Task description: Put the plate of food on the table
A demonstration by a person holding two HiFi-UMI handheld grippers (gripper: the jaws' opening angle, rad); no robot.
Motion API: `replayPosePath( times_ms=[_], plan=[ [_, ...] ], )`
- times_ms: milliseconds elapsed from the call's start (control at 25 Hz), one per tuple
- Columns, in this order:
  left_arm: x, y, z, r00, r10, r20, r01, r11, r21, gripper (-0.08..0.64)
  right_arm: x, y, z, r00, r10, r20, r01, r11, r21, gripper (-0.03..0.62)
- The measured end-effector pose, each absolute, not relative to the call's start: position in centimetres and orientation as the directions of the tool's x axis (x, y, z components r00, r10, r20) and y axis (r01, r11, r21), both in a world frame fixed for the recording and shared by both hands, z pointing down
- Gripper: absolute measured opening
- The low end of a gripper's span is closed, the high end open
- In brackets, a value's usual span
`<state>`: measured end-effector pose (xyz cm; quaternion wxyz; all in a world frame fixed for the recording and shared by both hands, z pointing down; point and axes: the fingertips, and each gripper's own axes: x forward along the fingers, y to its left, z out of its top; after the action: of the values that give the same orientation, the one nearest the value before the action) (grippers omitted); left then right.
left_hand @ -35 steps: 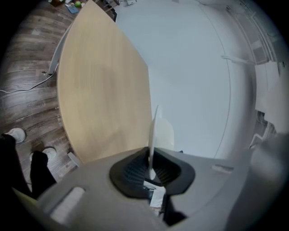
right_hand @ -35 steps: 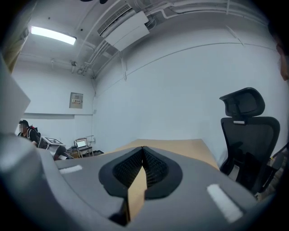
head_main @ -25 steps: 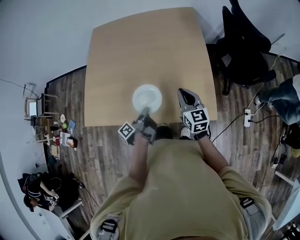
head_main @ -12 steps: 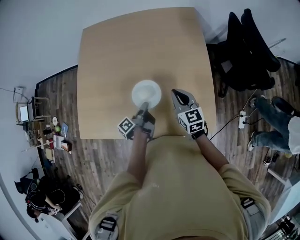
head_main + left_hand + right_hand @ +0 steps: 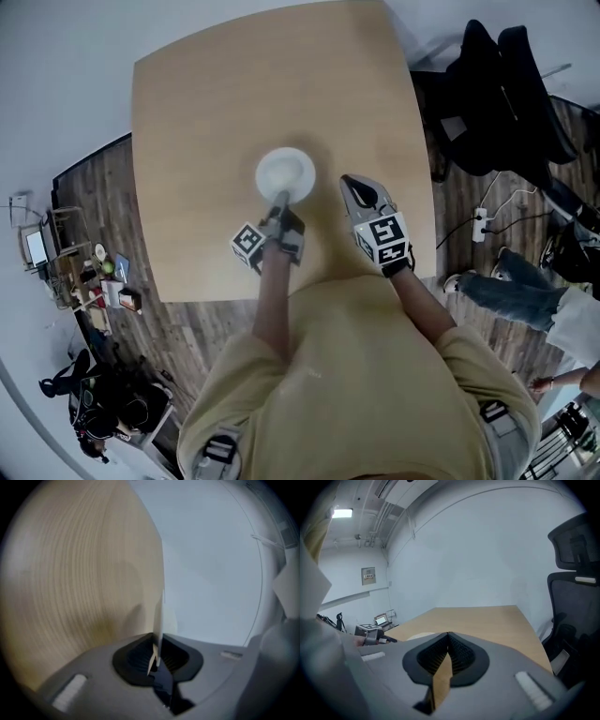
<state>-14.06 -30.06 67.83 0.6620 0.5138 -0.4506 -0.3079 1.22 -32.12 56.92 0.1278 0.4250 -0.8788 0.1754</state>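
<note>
A white round plate [image 5: 286, 173] sits over the middle of the wooden table [image 5: 206, 112]; I make out no food on it. My left gripper [image 5: 280, 201] is shut on the plate's near rim. In the left gripper view the plate [image 5: 158, 616] stands edge-on as a thin white strip pinched between the pads, at the left gripper [image 5: 155, 654]. Just right of the plate, my right gripper [image 5: 350, 185] hovers over the table, shut and empty. The right gripper [image 5: 448, 635] shows its pads together, with the plate [image 5: 418, 636] pale to its left.
A black office chair [image 5: 497, 94] stands off the table's right side, also tall in the right gripper view as the chair [image 5: 576, 588]. A power strip [image 5: 481, 225] and cables lie on the floor there, near a person's legs [image 5: 525, 291]. Floor clutter [image 5: 103, 281] sits at the left.
The plate, still held by my left gripper, has moved from the table's near edge farther in over the tabletop. My right gripper has come forward alongside it.
</note>
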Motion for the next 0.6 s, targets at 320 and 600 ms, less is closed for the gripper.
replayPosePath(
  times_ms=[320,600],
  plan=[
    [-15.8,-36.5,71.6,0.387,-0.880,0.275,-0.017,0.292,0.956,0.029,0.1,-36.1,59.5,-0.576,-0.697,0.428,-0.812,0.549,-0.199,0.005],
    [-16.3,-39.1,74.4,0.368,-0.878,0.305,0.008,0.331,0.944,0.029,-1.2,-36.4,60.9,-0.578,-0.674,0.461,-0.808,0.551,-0.208,0.005]
  ],
)
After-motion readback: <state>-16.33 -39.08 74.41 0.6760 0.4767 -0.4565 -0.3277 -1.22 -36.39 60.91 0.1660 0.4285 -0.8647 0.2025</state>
